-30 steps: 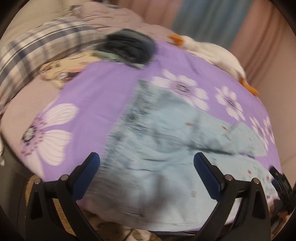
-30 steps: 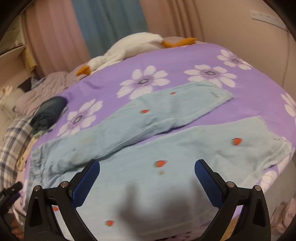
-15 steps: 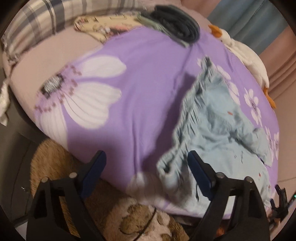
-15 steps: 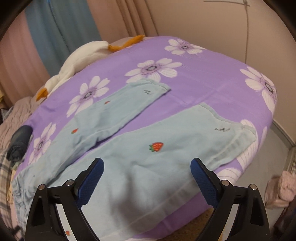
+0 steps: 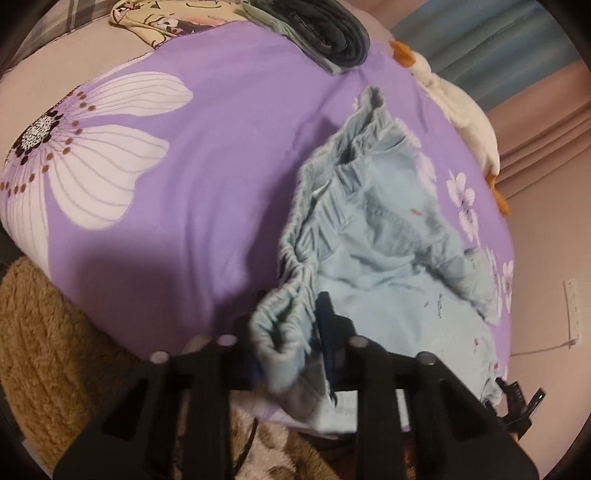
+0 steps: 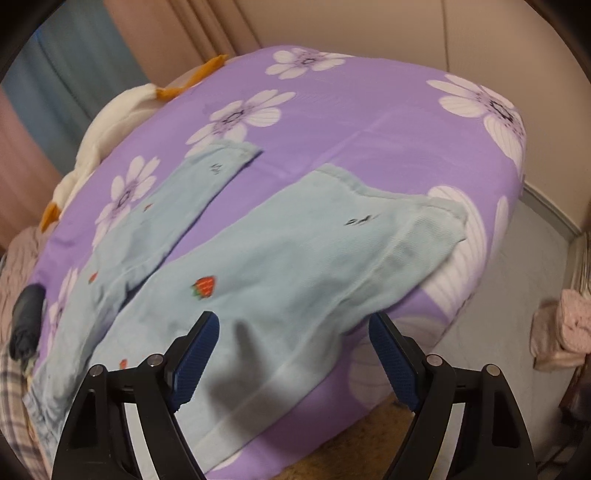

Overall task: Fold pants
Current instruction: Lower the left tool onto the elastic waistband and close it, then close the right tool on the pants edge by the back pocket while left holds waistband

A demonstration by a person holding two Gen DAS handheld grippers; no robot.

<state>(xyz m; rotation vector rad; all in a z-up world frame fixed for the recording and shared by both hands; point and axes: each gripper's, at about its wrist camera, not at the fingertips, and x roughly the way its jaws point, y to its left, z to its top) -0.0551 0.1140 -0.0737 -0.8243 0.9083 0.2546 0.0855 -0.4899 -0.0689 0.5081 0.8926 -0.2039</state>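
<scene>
The left tool [image 5: 291, 354] is pinching the pants' elastic waistband [image 5: 295, 280] (right tool [image 6: 295, 354] hovering open over the near leg [image 6: 295, 280]), risking the bunched fabric slipping out when lifted.

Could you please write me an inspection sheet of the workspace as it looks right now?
Surface: purple flowered bedspread on a bed.
Job's things: light blue pants with strawberry print, legs spread apart and flat; elastic waistband bunched at the near edge.
Clutter: dark folded garment, cream printed cloth, white plush goose, pink cloth on the floor.
Grippers: left gripper shut on the waistband; right gripper open above a pant leg.
Cables: thin cord along the wall.
Surroundings: curtains, shaggy brown rug.
</scene>
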